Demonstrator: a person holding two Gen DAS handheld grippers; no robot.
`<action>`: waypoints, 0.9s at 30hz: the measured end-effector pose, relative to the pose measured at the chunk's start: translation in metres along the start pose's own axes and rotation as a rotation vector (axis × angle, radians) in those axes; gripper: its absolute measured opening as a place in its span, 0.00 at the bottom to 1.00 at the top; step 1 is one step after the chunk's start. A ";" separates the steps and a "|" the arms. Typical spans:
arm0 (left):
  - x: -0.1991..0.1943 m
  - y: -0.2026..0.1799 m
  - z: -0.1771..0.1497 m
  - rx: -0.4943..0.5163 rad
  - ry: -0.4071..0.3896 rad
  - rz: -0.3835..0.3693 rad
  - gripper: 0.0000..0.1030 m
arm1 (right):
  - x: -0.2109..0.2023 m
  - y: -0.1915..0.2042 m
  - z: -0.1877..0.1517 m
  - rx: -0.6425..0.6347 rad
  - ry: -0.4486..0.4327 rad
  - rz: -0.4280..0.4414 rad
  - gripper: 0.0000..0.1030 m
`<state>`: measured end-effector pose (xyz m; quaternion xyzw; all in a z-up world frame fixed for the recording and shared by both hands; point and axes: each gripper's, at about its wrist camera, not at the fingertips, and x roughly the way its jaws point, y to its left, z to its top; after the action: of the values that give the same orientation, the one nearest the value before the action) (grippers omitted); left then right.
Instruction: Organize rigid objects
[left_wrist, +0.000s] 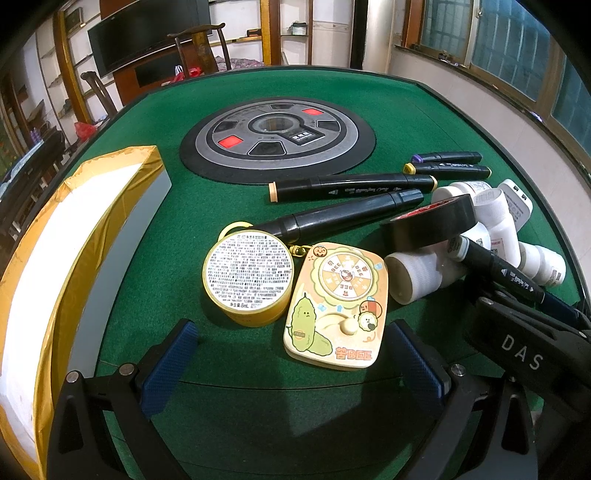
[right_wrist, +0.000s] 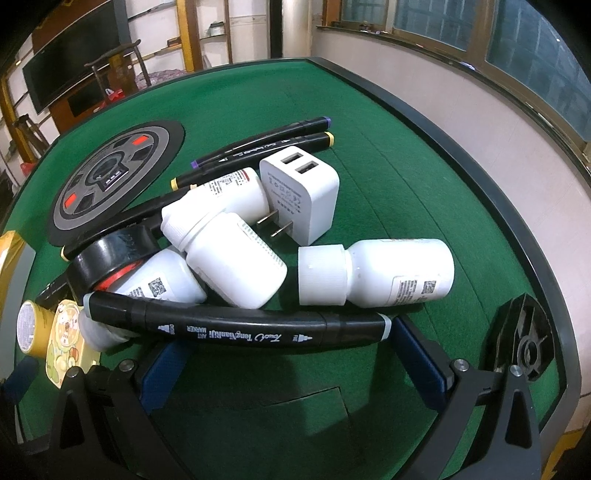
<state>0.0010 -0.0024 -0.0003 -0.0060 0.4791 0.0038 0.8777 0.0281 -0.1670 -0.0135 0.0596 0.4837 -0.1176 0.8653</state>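
Observation:
My left gripper (left_wrist: 291, 354) is open and empty, just short of a round yellow tin (left_wrist: 247, 275) and a flat cartoon tin (left_wrist: 338, 306) on the green table. My right gripper (right_wrist: 291, 363) is open; a black art marker (right_wrist: 236, 326) lies across in front of its fingertips, apart from the pads. Behind the marker are several white bottles (right_wrist: 376, 271), a white USB charger (right_wrist: 301, 195), a black tape roll (right_wrist: 110, 254) and more black markers (right_wrist: 266, 142). The same pile shows in the left wrist view: tape roll (left_wrist: 430, 221), markers (left_wrist: 351, 186), bottles (left_wrist: 498, 221).
A white box with gold tape edges (left_wrist: 74, 240) stands open at the left. A round grey and black panel (left_wrist: 277, 136) sits in the table's centre. The raised black table rim (right_wrist: 480, 177) curves along the right. The right gripper's body (left_wrist: 528, 350) shows in the left view.

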 end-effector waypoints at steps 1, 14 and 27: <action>0.000 0.000 0.000 0.000 0.000 0.000 1.00 | 0.000 0.000 0.000 0.007 0.000 -0.005 1.00; 0.000 0.000 0.000 0.000 0.000 0.000 1.00 | -0.001 0.001 -0.001 0.021 -0.001 -0.014 1.00; 0.000 0.000 0.000 -0.001 0.000 -0.001 1.00 | -0.001 0.000 -0.001 0.021 -0.001 -0.013 1.00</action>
<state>0.0013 -0.0022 -0.0006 -0.0067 0.4790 0.0035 0.8778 0.0264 -0.1661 -0.0131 0.0653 0.4823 -0.1283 0.8641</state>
